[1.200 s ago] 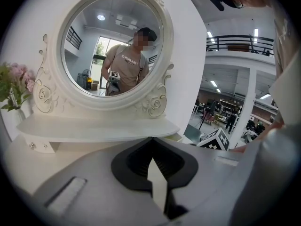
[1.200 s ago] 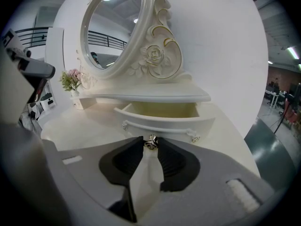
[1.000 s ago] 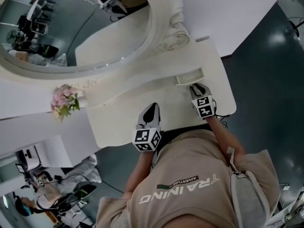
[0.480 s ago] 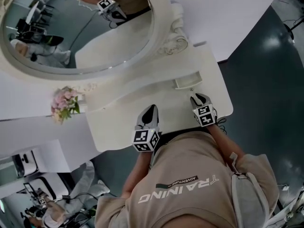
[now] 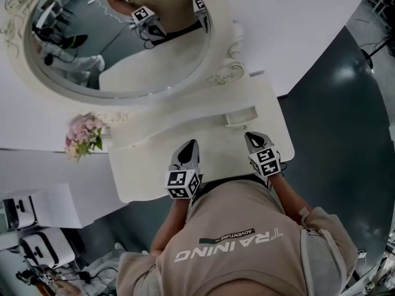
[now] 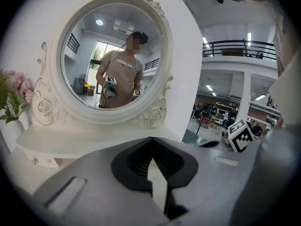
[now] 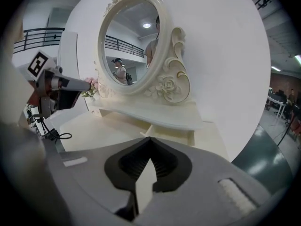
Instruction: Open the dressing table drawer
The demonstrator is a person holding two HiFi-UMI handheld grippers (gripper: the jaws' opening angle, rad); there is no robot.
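Right gripper (image 5: 254, 139) retreated from drawer (image 5: 241, 117), just closed empty; left gripper (image 5: 189, 147) together; mirror (image 5: 123, 60) behind.

A large open hall set up as a lab: a mezzanine railing (image 6: 237, 43) far right, strip lights (image 6: 249, 36), a polished grey floor (image 5: 336, 97), and the dressing table (image 5: 148, 165) against a bare white partition (image 5: 296, 17).

You stand on a dark, glossy floor (image 5: 336, 122); a white wall panel (image 5: 296, 17) rises ahead, a railed balcony (image 6: 240, 46) beyond it.
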